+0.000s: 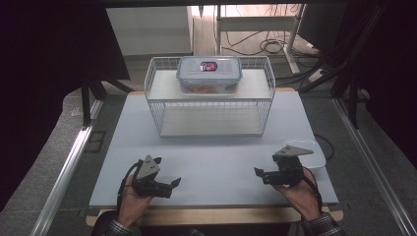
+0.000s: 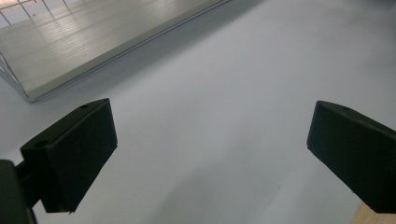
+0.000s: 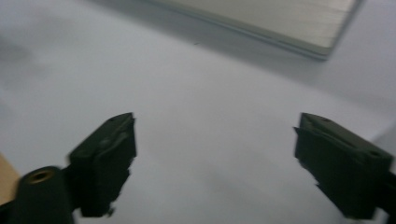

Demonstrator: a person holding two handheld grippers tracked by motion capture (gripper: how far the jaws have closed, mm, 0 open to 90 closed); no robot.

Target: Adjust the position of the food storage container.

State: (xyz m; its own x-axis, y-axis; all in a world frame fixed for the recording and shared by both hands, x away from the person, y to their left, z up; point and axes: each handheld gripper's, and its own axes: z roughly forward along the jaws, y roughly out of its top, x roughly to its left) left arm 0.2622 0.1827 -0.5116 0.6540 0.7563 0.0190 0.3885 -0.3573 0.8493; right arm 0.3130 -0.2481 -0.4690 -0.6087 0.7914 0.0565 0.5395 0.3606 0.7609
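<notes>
My left gripper [image 1: 168,171] rests low over the pale table board [image 1: 216,162] at the near left, held in a hand. In the left gripper view its jaws [image 2: 210,158] stand wide apart over bare board: open, with nothing between them. My right gripper [image 1: 265,164] sits at the near right, also in a hand. The right gripper view is slightly blurred and has its jaws [image 3: 215,168] open over bare board. A clear plastic box with a blue-rimmed lid [image 1: 209,73] stands on the top shelf of a white wire rack [image 1: 152,105] at the far middle of the board.
A shallow white tub [image 1: 317,160] lies at the board's right edge, just behind the right gripper. The rack's lower shelf [image 2: 93,37] [image 3: 280,18] is bare. The board's wooden front edge [image 1: 216,214] runs close to the hands. Cables lie on the floor beyond.
</notes>
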